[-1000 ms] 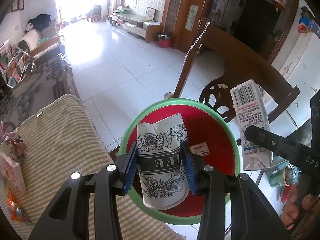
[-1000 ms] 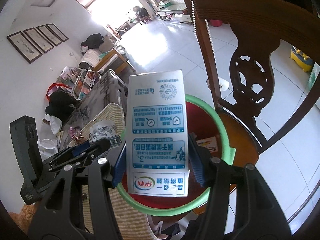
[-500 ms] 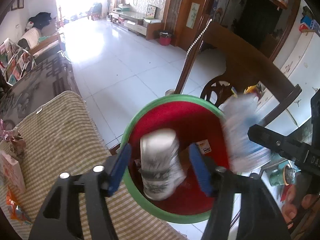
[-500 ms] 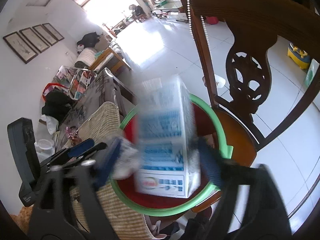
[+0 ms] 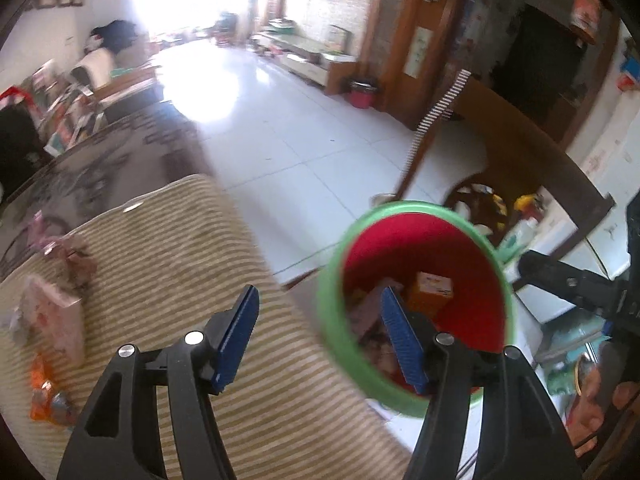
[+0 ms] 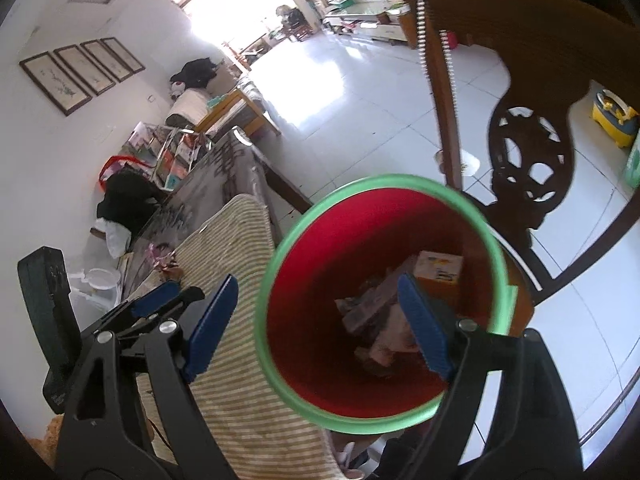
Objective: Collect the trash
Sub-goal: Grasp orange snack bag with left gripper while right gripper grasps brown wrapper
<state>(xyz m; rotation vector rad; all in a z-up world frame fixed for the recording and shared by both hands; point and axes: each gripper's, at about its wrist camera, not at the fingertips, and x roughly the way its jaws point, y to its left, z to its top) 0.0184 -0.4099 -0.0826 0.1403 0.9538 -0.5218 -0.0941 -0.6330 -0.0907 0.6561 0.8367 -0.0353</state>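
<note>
A red bin with a green rim point(image 5: 332, 272) point(image 6: 268, 280) stands beside the striped table edge. Inside lie an orange carton point(image 5: 434, 294) point(image 6: 438, 268), the printed paper cup point(image 6: 366, 304) and other scraps. My left gripper point(image 5: 320, 334) is open and empty over the table edge and the bin's near rim. My right gripper point(image 6: 316, 324) is open and empty over the bin mouth. The left gripper point(image 6: 160, 306) also shows at the left in the right wrist view. The right gripper's fingers point(image 5: 568, 284) show at the right in the left wrist view.
The striped tablecloth point(image 5: 160, 264) carries a pink packet point(image 5: 56, 324), a crumpled pink wrapper point(image 5: 70, 256) and orange wrappers point(image 5: 46, 392) at the left. A dark wooden chair point(image 6: 528, 152) stands behind the bin. White tiled floor point(image 5: 280, 140) lies beyond.
Both grippers opened. The paper cup fell from the left gripper and the milk carton from the right gripper into the bin. The left gripper has swung leftward toward the table.
</note>
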